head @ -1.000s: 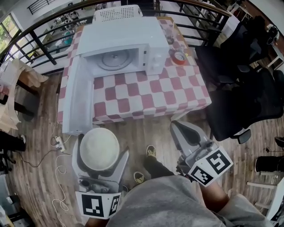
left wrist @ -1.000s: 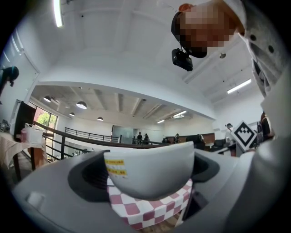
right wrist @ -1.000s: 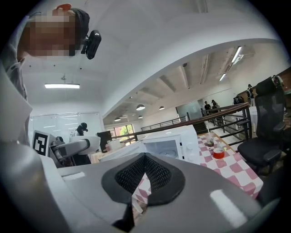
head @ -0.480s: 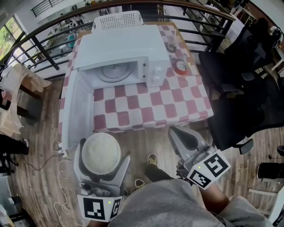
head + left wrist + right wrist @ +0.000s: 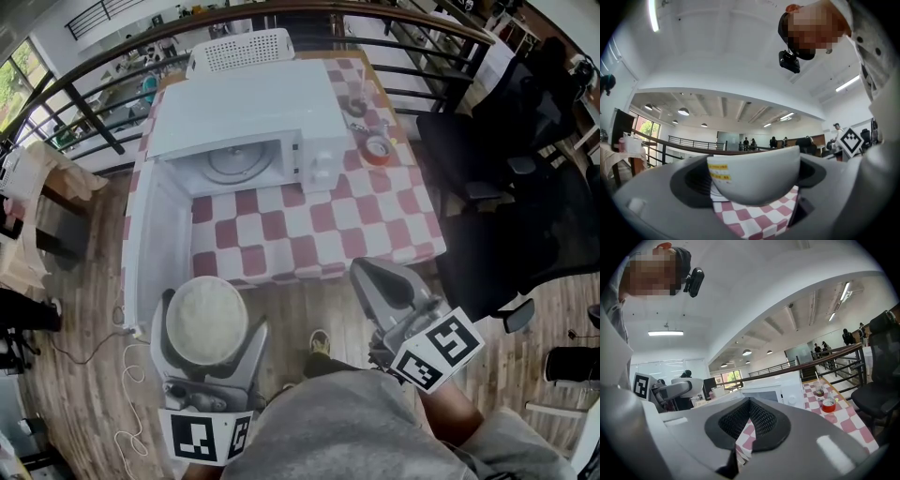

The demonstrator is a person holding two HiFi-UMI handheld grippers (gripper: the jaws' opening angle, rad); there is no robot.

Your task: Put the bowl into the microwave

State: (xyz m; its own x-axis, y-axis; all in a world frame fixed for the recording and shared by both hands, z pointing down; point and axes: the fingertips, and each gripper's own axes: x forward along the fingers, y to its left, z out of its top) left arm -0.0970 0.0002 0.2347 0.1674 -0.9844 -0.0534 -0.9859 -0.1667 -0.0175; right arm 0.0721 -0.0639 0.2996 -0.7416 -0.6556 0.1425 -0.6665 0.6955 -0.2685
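White bowl [image 5: 206, 319], open microwave door [image 5: 159, 244] beside

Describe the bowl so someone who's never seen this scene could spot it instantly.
Find the red-checked table with the open white microwave on it. Just off its near edge, over the wooden floor, the left gripper holds the bowl: round, white, the only thing gripped.

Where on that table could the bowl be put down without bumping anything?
The checkered cloth in front of the microwave is bare, bordered by the open door on the left and the table's near edge. The turntable inside is empty. Crowded: right of the microwave, a red container and a drink glass.
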